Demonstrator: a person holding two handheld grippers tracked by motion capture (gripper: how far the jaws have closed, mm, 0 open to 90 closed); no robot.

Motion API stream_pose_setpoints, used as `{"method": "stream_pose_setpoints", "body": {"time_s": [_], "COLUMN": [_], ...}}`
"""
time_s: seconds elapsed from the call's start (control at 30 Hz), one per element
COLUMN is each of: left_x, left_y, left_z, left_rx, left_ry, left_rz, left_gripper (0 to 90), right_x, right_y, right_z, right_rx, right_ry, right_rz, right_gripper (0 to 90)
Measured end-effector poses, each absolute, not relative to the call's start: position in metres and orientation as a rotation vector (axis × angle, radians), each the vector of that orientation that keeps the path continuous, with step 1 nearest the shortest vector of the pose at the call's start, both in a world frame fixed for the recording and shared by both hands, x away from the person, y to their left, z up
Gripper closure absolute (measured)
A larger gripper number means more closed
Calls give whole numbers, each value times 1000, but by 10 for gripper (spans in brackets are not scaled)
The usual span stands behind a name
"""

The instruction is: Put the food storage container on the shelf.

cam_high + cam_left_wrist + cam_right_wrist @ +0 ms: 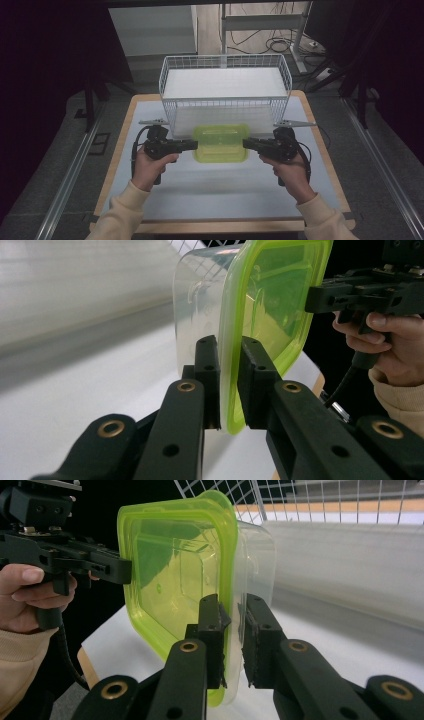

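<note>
Both pairs of jaws are clamped on the box (pixel 221 143), one pair at each end. From my left gripper (pixel 229 390) I see its jaws pressed together on the green lid (pixel 270 300) edge, with the clear body of the box on one side. From my right gripper (pixel 232 640) I see the same: jaws closed on the lid rim, the clear tub beside them.

From above, the box sits between my two grippers, just in front of the white wire basket (pixel 225 85), over the white mat (pixel 215 185) that covers the table (pixel 125 120). My left hand (pixel 150 165) grips its handle at the box's left end, and my right hand (pixel 290 167) grips its handle at the right end. I cannot tell whether the box rests on the mat or is lifted a little off it.

The basket stands at the far side of the table, its floor white.
</note>
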State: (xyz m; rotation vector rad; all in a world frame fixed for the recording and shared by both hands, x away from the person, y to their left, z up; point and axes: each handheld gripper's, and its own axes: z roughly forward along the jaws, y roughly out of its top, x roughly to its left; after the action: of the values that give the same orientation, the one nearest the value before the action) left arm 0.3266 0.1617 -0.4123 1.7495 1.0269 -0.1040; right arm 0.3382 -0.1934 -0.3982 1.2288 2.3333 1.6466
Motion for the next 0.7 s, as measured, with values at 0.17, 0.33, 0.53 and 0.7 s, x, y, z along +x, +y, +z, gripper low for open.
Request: {"method": "stream_pose_setpoints", "body": {"time_s": [0.17, 0.33, 0.53, 0.7], "left_x": [331, 337, 341, 344], "left_y": [161, 160, 159, 158], "left_z": [-401, -392, -382, -374], "left_rx": [1739, 1741, 1738, 1737], "left_ry": [1015, 1016, 1007, 997], "left_rz": [-99, -92, -81, -74], "left_gripper": [807, 807, 807, 807], "right_x": [340, 345, 348, 351], "right_y": [-194, -194, -195, -195], "right_z": [-387, -377, -367, -358], "right_rx": [1213, 1203, 1194, 1183], "right_ry": [2321, 2315, 2311, 2305], "right_rz": [1651, 1638, 1632, 1632], "right_gripper": [801, 801, 801, 801]}}
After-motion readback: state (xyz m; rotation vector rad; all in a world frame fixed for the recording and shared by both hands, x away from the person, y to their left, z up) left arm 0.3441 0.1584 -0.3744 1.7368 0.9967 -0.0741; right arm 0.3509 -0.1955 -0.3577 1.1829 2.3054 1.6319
